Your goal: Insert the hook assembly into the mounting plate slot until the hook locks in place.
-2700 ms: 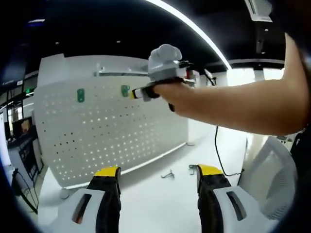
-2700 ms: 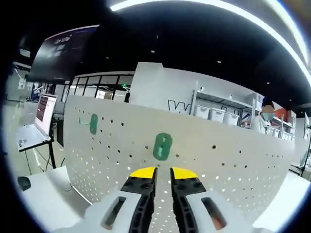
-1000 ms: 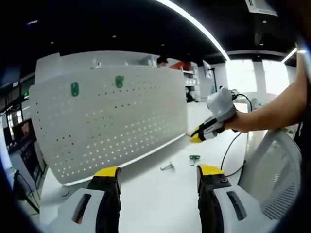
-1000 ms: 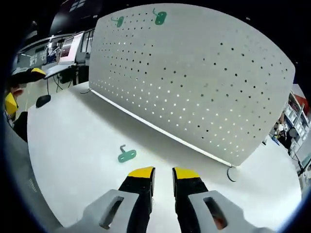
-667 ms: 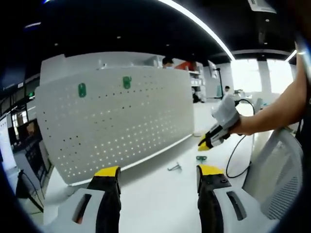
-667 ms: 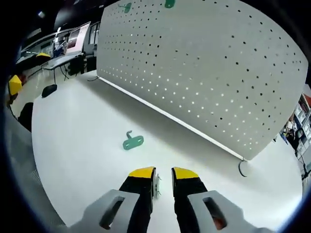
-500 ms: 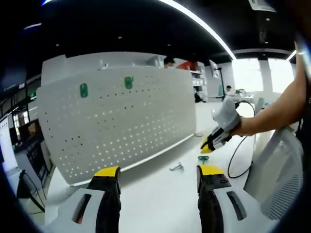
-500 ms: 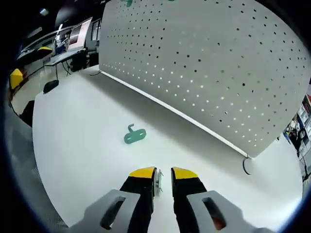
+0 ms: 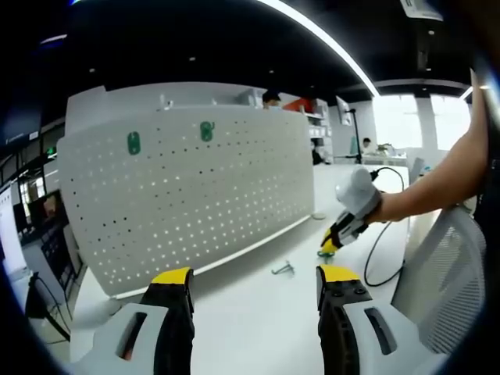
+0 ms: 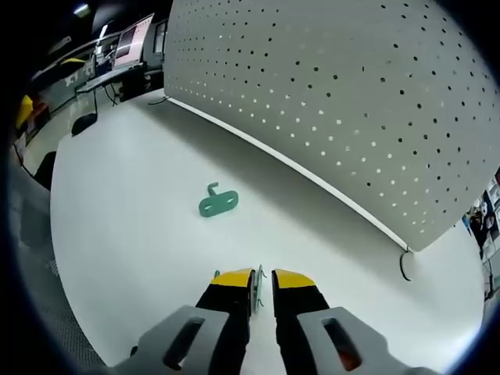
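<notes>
Pegboard [image 9: 187, 195]: your landmark; a white perforated panel standing upright on the white table [image 10: 141, 203].
Mounted hooks: 2 green hook plates [image 9: 133, 143] sit in the pegboard's top rows, side by side and apart.
Loose green hook [image 10: 218, 203]: lies flat on the table in front of the pegboard's lower edge, ahead of your right gripper's jaws and apart from them.
Metal hook [image 9: 282, 269]: a small bare wire piece on the table, near the pegboard's foot.
Left gripper [image 9: 254, 285]: your jaws stand wide apart with nothing between them, facing the pegboard from well back.
Right gripper [image 10: 262, 279]: your yellow-tipped jaws are narrow, nearly closed, low over the table; a thin metal piece shows in the gap, but you cannot tell whether it is gripped.
</notes>
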